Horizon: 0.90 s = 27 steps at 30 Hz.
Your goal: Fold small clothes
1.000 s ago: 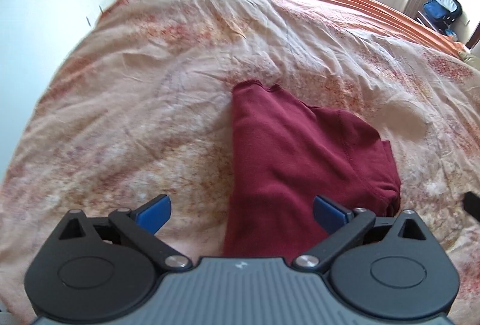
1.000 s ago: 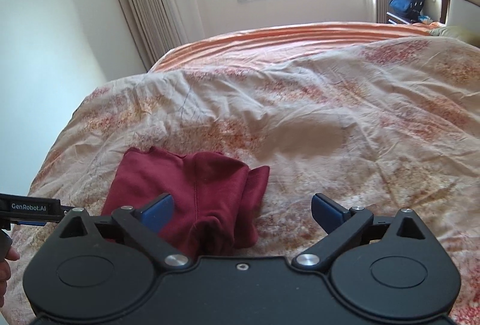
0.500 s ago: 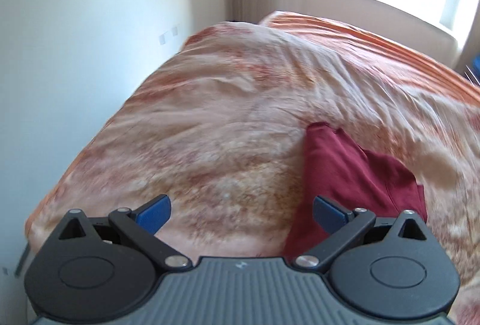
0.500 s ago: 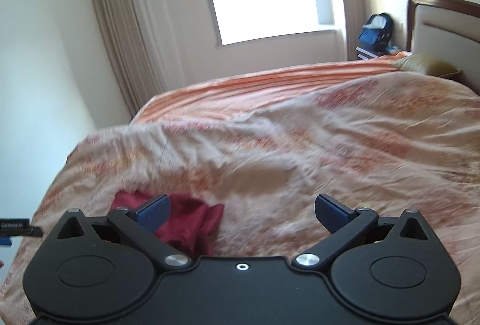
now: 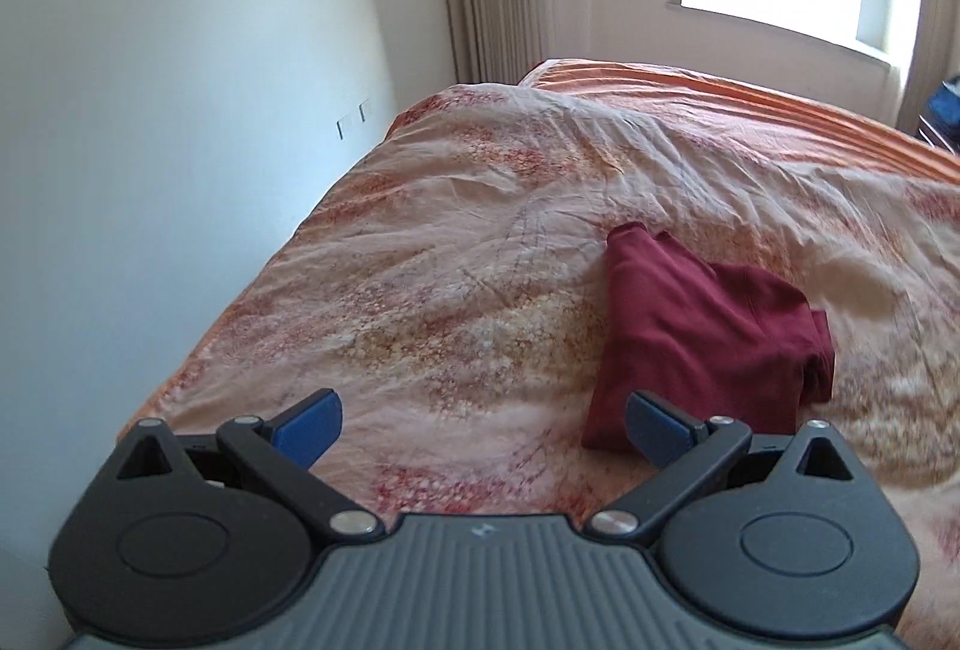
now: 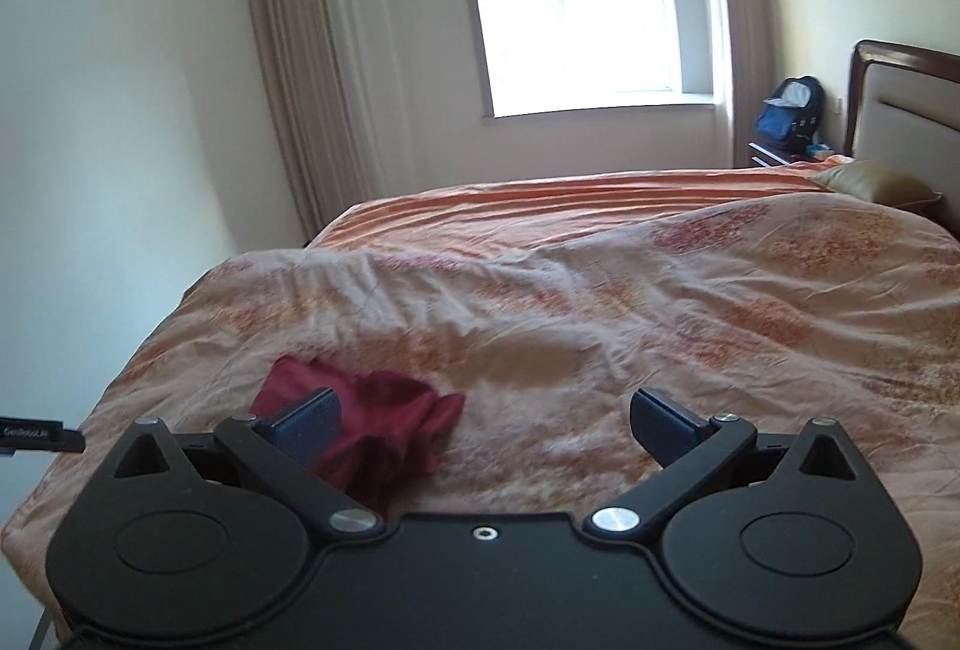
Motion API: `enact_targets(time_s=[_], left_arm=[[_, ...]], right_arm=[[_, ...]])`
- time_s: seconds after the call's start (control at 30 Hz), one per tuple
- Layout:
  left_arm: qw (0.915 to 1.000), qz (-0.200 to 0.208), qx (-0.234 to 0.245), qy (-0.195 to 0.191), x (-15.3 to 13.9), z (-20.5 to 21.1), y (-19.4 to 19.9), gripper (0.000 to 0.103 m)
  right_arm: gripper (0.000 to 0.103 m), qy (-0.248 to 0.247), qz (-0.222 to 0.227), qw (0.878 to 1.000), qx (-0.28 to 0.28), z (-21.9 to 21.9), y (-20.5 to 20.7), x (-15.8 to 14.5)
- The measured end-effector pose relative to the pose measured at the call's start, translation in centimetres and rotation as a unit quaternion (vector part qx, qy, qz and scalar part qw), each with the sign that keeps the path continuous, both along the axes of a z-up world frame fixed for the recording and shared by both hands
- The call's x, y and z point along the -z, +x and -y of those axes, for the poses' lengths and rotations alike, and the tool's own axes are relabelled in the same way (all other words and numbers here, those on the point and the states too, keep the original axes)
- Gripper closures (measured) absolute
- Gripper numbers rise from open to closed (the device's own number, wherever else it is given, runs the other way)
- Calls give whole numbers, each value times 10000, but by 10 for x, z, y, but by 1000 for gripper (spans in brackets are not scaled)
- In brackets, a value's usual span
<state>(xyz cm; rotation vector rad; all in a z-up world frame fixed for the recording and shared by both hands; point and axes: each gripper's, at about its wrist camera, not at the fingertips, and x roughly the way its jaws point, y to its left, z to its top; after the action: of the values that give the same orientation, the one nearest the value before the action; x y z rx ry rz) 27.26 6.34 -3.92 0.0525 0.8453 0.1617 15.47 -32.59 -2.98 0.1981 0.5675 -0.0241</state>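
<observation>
A dark red garment (image 5: 708, 338) lies folded into a compact block on the floral duvet (image 5: 456, 302), with a bunched edge on its right side. My left gripper (image 5: 483, 425) hangs open above the duvet, near and left of the garment, holding nothing. In the right wrist view the same garment (image 6: 384, 422) lies at lower left, partly behind my left blue fingertip (image 6: 309, 422). My right gripper (image 6: 483, 425) is open and empty, raised well back from the cloth. The tip of the left gripper's body (image 6: 39, 434) pokes in at the left edge.
The duvet (image 6: 660, 326) covers a wide bed with an orange sheet (image 6: 570, 206) at its far side. A white wall (image 5: 168, 122) runs along the bed's left edge. Curtains (image 6: 324, 68), a window, a headboard (image 6: 906, 110), a pillow and a blue backpack (image 6: 786, 113) stand beyond.
Both grippers have drawn back and tilted up from the garment, which now looks smaller and farther. The garment itself lies as it did, and both grippers stayed open.
</observation>
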Motion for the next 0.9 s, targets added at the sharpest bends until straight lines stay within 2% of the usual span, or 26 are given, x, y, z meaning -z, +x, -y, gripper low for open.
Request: enact_targets(time_s=[0.1, 0.27, 0.33, 0.47, 0.6, 0.77, 0.9], left_arm=[[9999, -50, 26, 97, 3, -3, -7, 0], [9997, -101, -84, -190, -1, -18, -1, 0], [10000, -4, 1, -95, -4, -21, -3, 0], [9998, -57, 138, 106, 5, -28, -10, 0], [9996, -239, 93, -91, 14, -37, -7, 0], [9989, -266, 381, 3, 23, -35, -7, 0], [9970, -368, 657, 188, 42, -35, -20, 0]], right_arm=[[1, 23, -110, 9997, -194, -24, -9, 5], [1, -19, -186, 9995, -238, -59, -21, 9], [1, 33, -232, 9993, -276, -72, -23, 12], [1, -102, -310, 9987, -380, -94, -26, 16], [1, -216, -361, 9978, -510, -110, -26, 18], [1, -484, -260, 9973, -495, -125, -28, 24], [1, -485, -294, 9976, -387, -136, -31, 39]])
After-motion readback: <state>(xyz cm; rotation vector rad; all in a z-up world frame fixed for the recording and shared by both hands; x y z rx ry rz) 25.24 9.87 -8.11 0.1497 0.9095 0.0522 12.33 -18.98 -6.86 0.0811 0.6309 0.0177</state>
